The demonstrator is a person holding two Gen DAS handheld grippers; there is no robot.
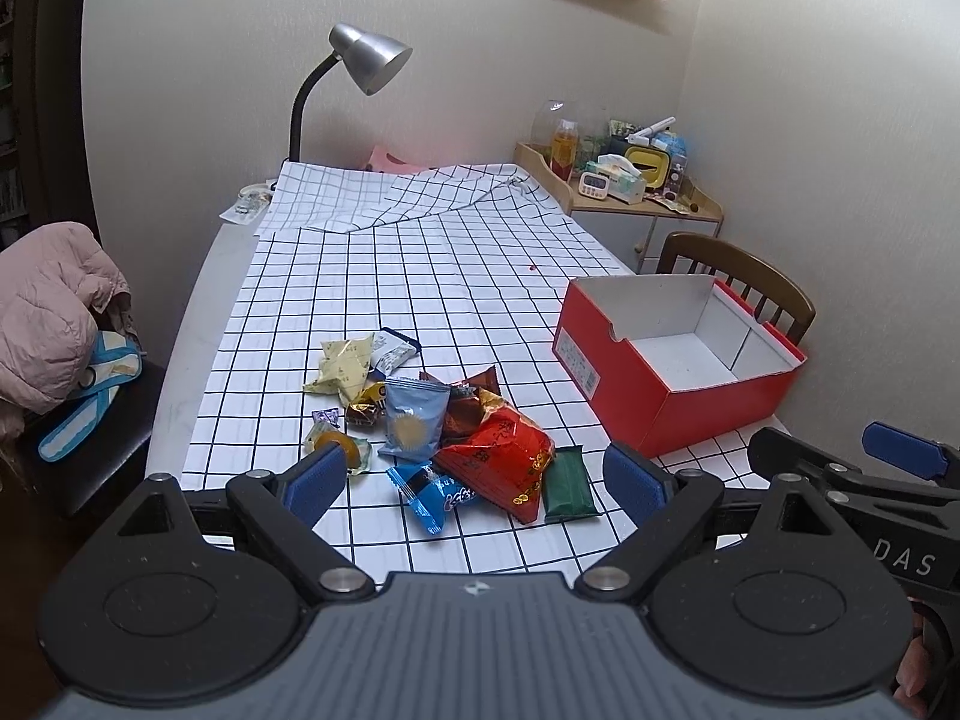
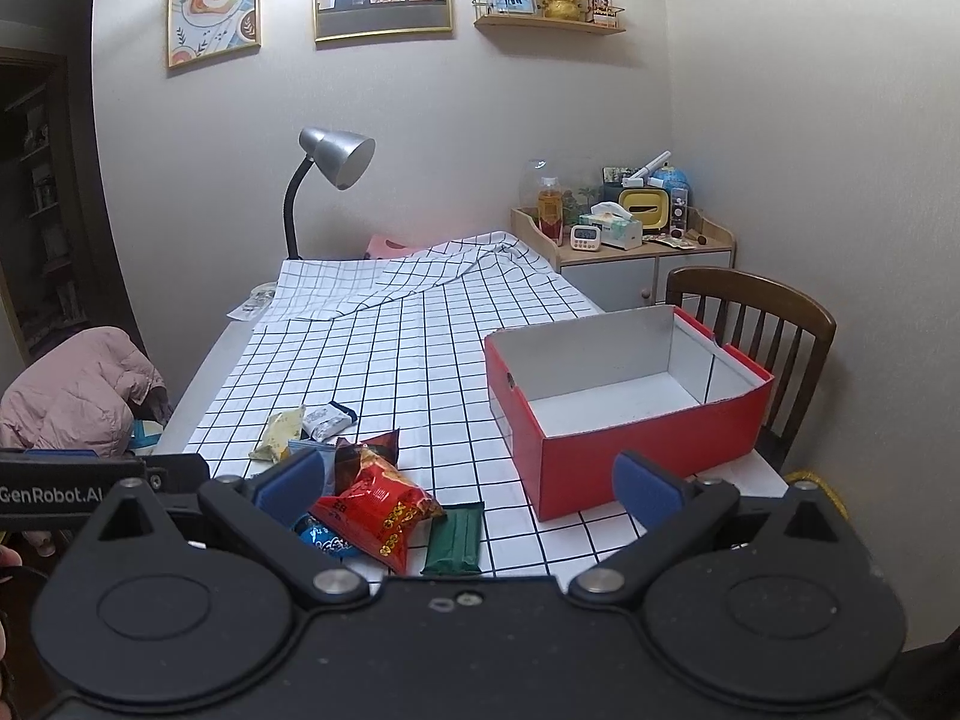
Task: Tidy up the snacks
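Snacks (image 1: 456,420) piled on table | left tool (image 1: 477,480) wide open, empty | right tool (image 2: 471,483) wide open, empty

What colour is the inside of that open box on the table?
White inside, red outside; the box shows this best in the right wrist view, and it looks empty.

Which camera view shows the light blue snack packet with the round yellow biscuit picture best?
The left wrist view. There the light blue packet lies fully visible in the middle of the snack pile, its printed face toward the camera. In the right wrist view only a sliver of it shows, behind a blue finger pad and the brown wrapper.
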